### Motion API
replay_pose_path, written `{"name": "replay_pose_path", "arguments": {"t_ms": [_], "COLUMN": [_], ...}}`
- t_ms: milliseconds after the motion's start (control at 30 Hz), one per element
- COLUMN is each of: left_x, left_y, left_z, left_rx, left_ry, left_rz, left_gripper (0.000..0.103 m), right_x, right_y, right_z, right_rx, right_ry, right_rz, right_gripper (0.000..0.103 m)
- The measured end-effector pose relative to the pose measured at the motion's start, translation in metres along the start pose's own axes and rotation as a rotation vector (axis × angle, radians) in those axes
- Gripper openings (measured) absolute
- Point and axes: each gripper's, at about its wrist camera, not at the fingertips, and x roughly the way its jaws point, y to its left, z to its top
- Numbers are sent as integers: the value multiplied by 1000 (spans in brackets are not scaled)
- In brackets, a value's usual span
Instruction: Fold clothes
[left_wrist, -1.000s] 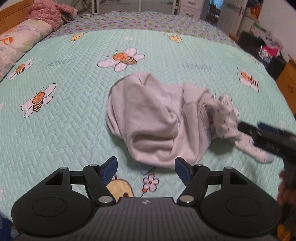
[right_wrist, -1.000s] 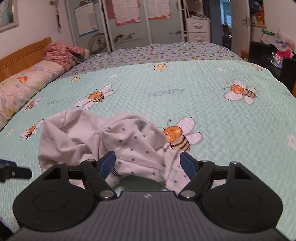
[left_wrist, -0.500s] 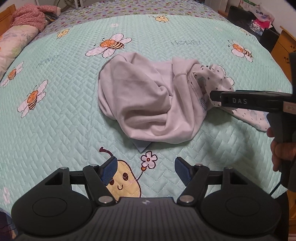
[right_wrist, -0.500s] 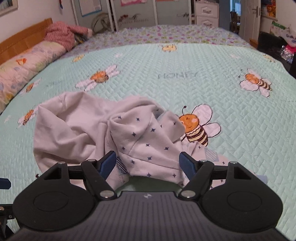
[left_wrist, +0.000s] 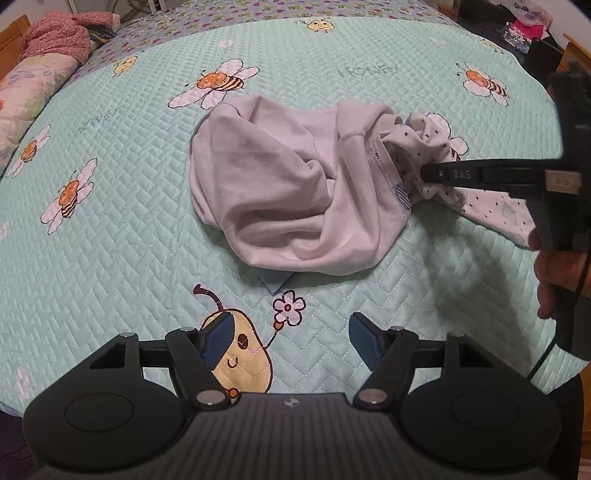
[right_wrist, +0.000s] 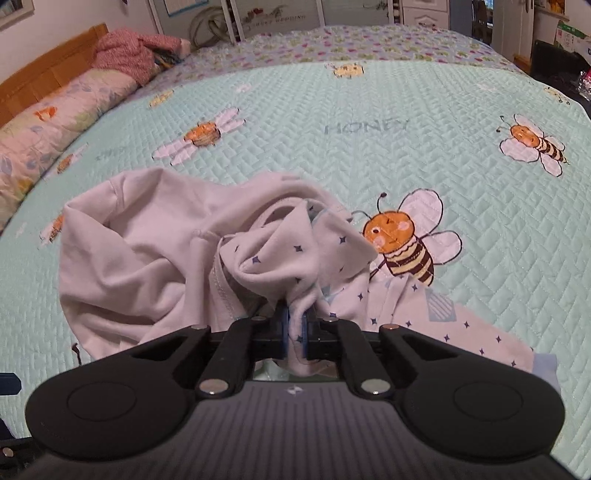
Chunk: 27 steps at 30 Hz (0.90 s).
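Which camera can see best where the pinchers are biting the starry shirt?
The right wrist view: there the right gripper sits front and centre, shut on a bunch of the starry shirt. The left wrist view shows that gripper only sideways, hiding the pinch.

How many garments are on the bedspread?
1, as far as shows: a crumpled pale garment mid-bedspread, its star-printed part pinched in the right gripper. More may be bundled inside.

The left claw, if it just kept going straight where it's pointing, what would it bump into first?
Probably the bedspread, near the stitched flower. The open left claw points steeply down at bare quilt, and the crumpled pale garment lies a bit farther on. Depth is hard to judge here.
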Motion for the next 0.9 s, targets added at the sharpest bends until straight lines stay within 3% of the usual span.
{"name": "replay_pose_path", "arguments": {"t_ms": [233, 433, 567, 733, 900], "left_x": [-6, -6, -5, 3, 20], "left_y": [7, 10, -4, -38, -63], "left_z": [1, 5, 13, 41, 64], "left_rx": [-23, -55, -21, 88, 163], "left_ry": [-21, -23, -26, -87, -146], "left_rz": [1, -7, -12, 10, -52], "left_gripper": [71, 71, 71, 71, 71], "right_x": [-39, -59, -61, -59, -59], "right_y": [-32, -30, -25, -19, -27], "right_z": [-22, -59, -83, -100, -112], "right_rx": [168, 99, 81, 95, 184], "right_ry": [-84, -47, -7, 12, 43], "right_rz": [181, 199, 229, 268, 352], "right_gripper": [6, 6, 6, 6, 6]}}
